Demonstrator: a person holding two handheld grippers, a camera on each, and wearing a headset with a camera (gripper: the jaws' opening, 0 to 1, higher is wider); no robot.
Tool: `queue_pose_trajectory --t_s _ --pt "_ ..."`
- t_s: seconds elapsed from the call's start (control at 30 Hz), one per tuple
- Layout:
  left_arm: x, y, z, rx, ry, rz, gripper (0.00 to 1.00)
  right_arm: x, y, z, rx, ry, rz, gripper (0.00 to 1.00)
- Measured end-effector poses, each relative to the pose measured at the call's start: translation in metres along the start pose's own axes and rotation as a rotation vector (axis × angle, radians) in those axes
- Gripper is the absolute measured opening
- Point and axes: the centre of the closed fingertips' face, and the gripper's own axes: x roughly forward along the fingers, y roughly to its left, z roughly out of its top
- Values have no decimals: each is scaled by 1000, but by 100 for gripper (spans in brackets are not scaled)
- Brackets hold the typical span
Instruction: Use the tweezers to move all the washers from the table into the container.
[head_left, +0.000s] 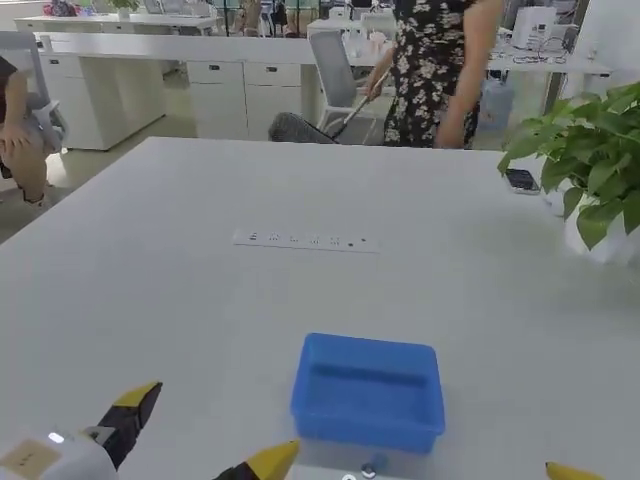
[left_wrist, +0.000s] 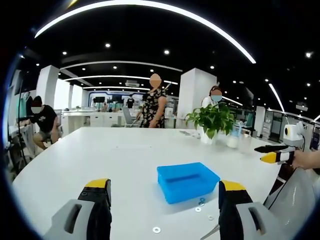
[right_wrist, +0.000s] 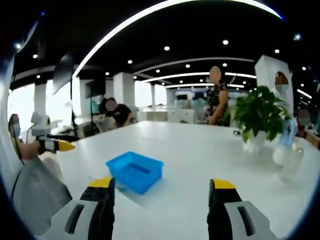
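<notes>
Head view: the blue container (head_left: 368, 390) is being shown empty on the bench (head_left: 200, 300). Left gripper view: the left gripper (left_wrist: 165, 185) is being held spread; washers (left_wrist: 156, 230) are lying near the container, apparently none moved. Right gripper view: the right gripper (right_wrist: 162, 183) is likewise spread, empty.

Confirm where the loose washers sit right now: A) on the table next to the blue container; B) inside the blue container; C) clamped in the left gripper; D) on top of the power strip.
A: the left gripper view shows the washers lying scattered on the white table just outside the blue container, on the side nearer that camera.
</notes>
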Motion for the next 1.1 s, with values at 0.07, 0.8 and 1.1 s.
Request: queue_pose_trajectory --t_s 0.07,0.8,1.1 --pt "0 0 0 1 1 -1 90 0 0 0 0 0 0 75" --pt "1 -7 -12 -26 68 -66 80 1 5 -21 -105 151 11 72" --pt "1 -48 -44 -52 258 -312 51 10 34 -36 -108 287 170 48"
